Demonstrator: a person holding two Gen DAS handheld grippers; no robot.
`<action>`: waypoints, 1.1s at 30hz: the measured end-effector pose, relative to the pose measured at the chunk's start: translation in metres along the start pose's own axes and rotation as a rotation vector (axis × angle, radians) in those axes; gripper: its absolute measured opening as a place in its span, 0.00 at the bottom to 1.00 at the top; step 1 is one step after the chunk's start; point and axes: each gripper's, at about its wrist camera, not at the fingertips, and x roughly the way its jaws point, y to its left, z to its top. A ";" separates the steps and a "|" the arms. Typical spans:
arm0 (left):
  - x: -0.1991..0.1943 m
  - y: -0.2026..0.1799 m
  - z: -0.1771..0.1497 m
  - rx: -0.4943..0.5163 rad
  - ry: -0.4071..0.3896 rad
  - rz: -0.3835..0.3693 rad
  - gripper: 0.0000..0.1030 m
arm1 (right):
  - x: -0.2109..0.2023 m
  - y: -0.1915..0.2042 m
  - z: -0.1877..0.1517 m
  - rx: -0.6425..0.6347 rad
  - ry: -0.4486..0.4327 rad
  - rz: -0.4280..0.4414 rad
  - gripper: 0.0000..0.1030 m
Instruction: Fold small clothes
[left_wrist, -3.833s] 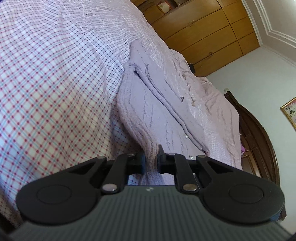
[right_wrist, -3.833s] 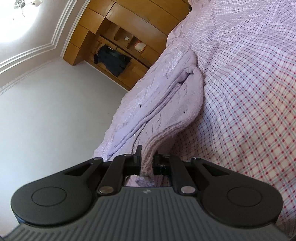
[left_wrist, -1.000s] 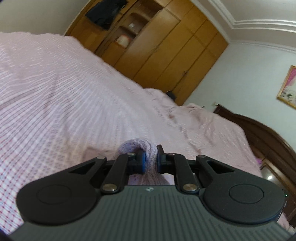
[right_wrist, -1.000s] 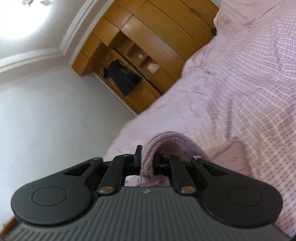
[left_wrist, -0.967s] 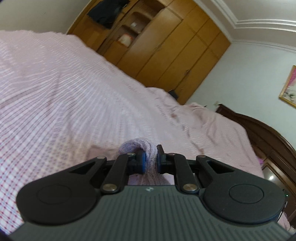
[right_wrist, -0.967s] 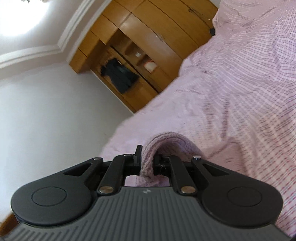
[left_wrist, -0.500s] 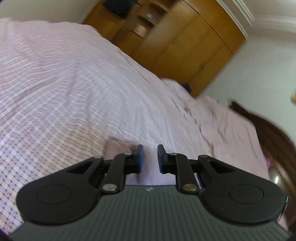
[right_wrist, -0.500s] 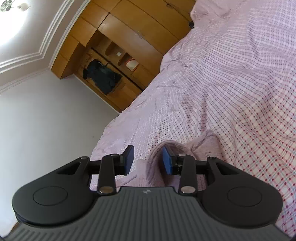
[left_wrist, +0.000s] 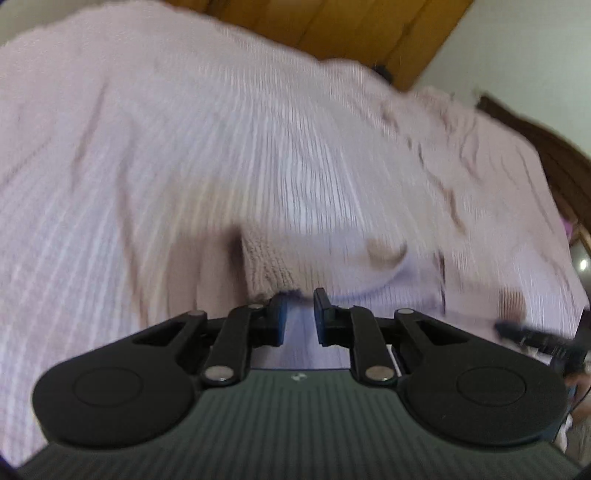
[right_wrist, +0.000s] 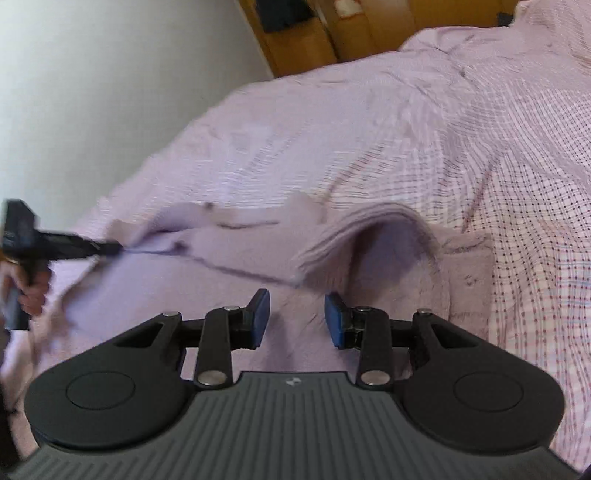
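Note:
A lilac knitted cardigan lies folded on the checked bedspread; its ribbed hem edge shows in the left wrist view. My right gripper is open and empty just above the cardigan, near a raised fold. My left gripper is open and empty, just behind the hem; it also shows at the left edge of the right wrist view. The left wrist view is motion-blurred.
The checked bedspread spreads in all directions. Wooden wardrobes stand beyond the bed and a dark wooden headboard at the right. A white wall is on the left of the right wrist view.
Both grippers held the cardigan's edge a second ago, then opened and let it drop on the bed. Both have since pulled back, and more of the cardigan shows.

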 end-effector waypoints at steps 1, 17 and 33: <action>-0.001 0.004 0.005 -0.023 -0.048 -0.009 0.17 | 0.007 -0.003 0.003 0.011 -0.022 -0.022 0.40; -0.052 0.001 -0.039 0.036 -0.036 0.145 0.31 | -0.020 0.000 -0.029 -0.012 -0.218 -0.341 0.41; -0.080 -0.010 -0.063 0.029 0.003 0.072 0.27 | -0.090 -0.012 -0.057 0.144 -0.174 -0.217 0.42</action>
